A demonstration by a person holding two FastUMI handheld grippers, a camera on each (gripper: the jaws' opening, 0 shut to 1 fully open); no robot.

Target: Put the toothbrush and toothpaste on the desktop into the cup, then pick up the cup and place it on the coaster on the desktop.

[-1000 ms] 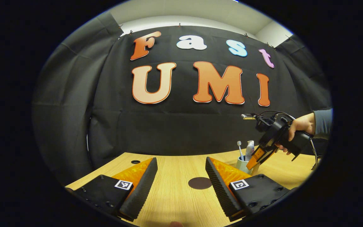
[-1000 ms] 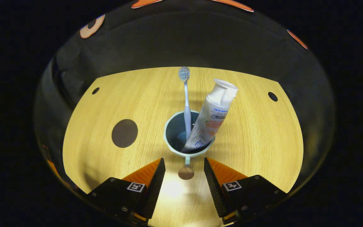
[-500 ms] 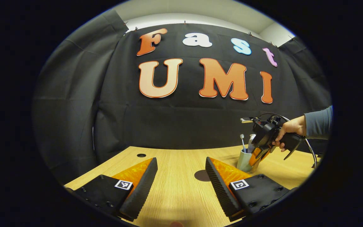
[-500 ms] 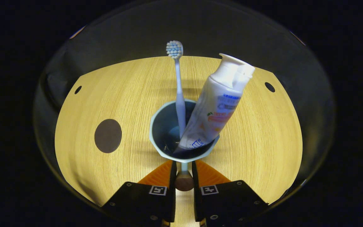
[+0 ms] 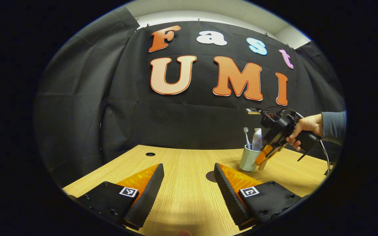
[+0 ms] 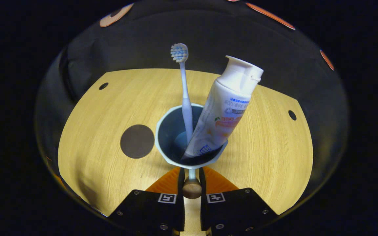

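Toothbrush [image 6: 183,88] and toothpaste [image 6: 223,111] both stood inside the cup [image 6: 166,137], as the right gripper view showed. The toothbrush was nearly upright with its bristle head on top, and the toothpaste leaned to the right with its white cap up and its lower end against the cup's rim.

Going from left to right in the right gripper view, the dark round coaster [image 6: 137,141] lay flat on the wooden table [image 6: 271,147], just beside the cup on its left and not under it. Then came the cup, and below it the right gripper [image 6: 191,190], whose fingers [image 6: 179,178] were pressed together on the cup's handle [image 6: 192,189], which ended in a round wooden knob between them.

In the left gripper view, the left gripper [image 5: 189,183] was low over the table [image 5: 182,196] with its fingers [image 5: 149,190] wide apart and nothing between them. The coaster [image 5: 211,176] was partly hidden behind the right one of these fingers. Farther right the cup [image 5: 248,159] appeared above the table, with the toothbrush [image 5: 246,137] and toothpaste [image 5: 257,139] rising from it. The right gripper [image 5: 261,159] held the cup from the right side, and a hand [image 5: 302,129] with a grey sleeve [image 5: 333,127] gripped that gripper.
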